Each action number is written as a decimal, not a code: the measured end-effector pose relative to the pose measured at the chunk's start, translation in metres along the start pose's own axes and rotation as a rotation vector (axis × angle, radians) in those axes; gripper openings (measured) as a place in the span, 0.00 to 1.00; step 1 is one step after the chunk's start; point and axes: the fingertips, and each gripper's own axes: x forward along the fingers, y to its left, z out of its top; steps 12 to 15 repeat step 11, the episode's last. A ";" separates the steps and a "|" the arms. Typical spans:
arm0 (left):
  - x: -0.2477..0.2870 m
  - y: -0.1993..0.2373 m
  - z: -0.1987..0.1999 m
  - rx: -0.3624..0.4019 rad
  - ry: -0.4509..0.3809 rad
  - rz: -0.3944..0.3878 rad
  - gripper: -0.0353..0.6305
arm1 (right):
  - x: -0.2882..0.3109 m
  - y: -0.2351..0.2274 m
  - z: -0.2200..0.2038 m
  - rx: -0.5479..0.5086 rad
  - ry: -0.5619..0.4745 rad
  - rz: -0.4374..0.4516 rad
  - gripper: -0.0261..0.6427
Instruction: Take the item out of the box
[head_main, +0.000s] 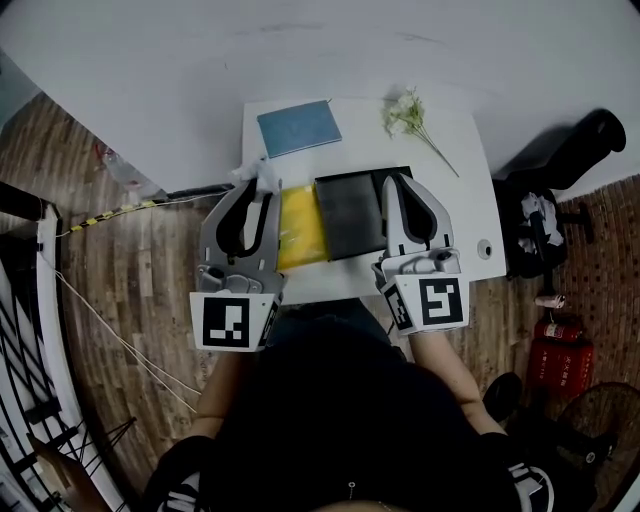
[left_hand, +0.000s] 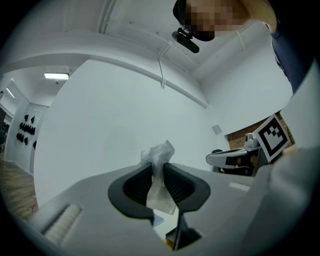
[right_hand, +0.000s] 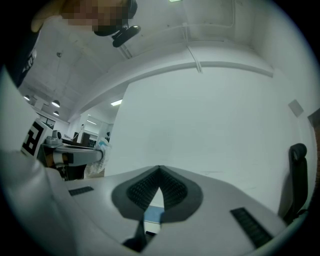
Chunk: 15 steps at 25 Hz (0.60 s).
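Possibly the thin plastic wrap (left_hand: 159, 151) slips from my closed left gripper (left_hand: 161, 167) and the yellow item (head_main: 300, 225), just left of the box (head_main: 350, 215), drops; my right gripper (right_hand: 159, 170) is shut, empty.

"What lies on the white bench (head_main: 470, 190)?"

"At the far side, a blue booklet (head_main: 299, 127) on the left and a sprig of white flowers (head_main: 410, 115) on the right."

"And nearer?"

"A black box (head_main: 350, 215) in the middle, a yellow packet (head_main: 301, 228) just beside it on the left, and a small round object (head_main: 485, 249) by the right edge."
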 end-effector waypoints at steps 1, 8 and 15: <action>0.000 0.000 -0.001 0.000 0.008 0.000 0.18 | -0.001 -0.001 -0.001 0.003 0.004 -0.006 0.06; -0.002 -0.004 -0.006 -0.002 0.037 -0.010 0.18 | -0.007 -0.004 -0.006 0.009 0.011 -0.018 0.06; -0.001 -0.007 -0.005 -0.005 0.012 -0.027 0.18 | -0.006 -0.002 -0.006 0.003 0.011 -0.010 0.06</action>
